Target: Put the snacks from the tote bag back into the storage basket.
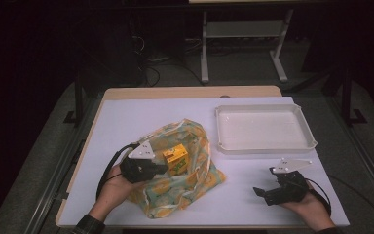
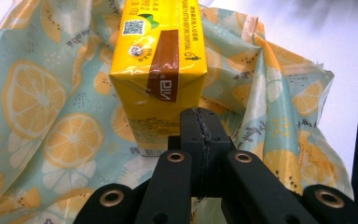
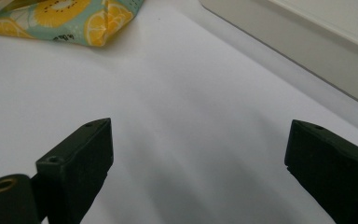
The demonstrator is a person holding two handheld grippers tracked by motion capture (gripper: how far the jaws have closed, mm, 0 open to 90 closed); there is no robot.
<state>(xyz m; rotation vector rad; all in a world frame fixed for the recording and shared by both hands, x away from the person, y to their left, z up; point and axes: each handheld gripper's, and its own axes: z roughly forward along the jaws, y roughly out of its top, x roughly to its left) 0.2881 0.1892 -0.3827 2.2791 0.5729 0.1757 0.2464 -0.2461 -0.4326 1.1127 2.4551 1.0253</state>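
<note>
Yellow carton at the closed left jaws, on the lemon-print bag

Yellow drink carton (image 2: pixel 156 77) stands just beyond the left gripper (image 2: pixel 200 122), whose two black jaws are pressed flat together with nothing between them; their joined tips sit at the carton's lower near edge, and contact cannot be told for sure. From above, the left gripper (image 1: pixel 148 168) lies in the person's left hand (image 1: pixel 112 187) at the near left of the table, pointing right at the carton (image 1: pixel 175 160), which rests on the crumpled lemon-print bag (image 1: pixel 190 183). The right gripper (image 1: pixel 268 192) sits in the right hand (image 1: pixel 311 207) at the near right, well apart from the bag, jaws spread wide and empty.

The left gripper view gives what the high view cannot: a QR code, small print and a brown band on the carton's face, and the orange-slice pattern of the bag (image 2: pixel 51 121) folded up around it. The right gripper view looks between its parted jaws (image 3: pixel 198 163) at bare white surface, with a corner of the bag (image 3: pixel 98 23) far left and the side wall of the white tray (image 3: pixel 298 42) far right.

Farther back, the white tray (image 1: pixel 265 146) stands empty right of the bag. A white sheet (image 1: pixel 141 112) covers the wooden table (image 1: pixel 190 91). Beyond it lie a grey floor, a white metal frame (image 1: pixel 243 39) and a dark room
</note>
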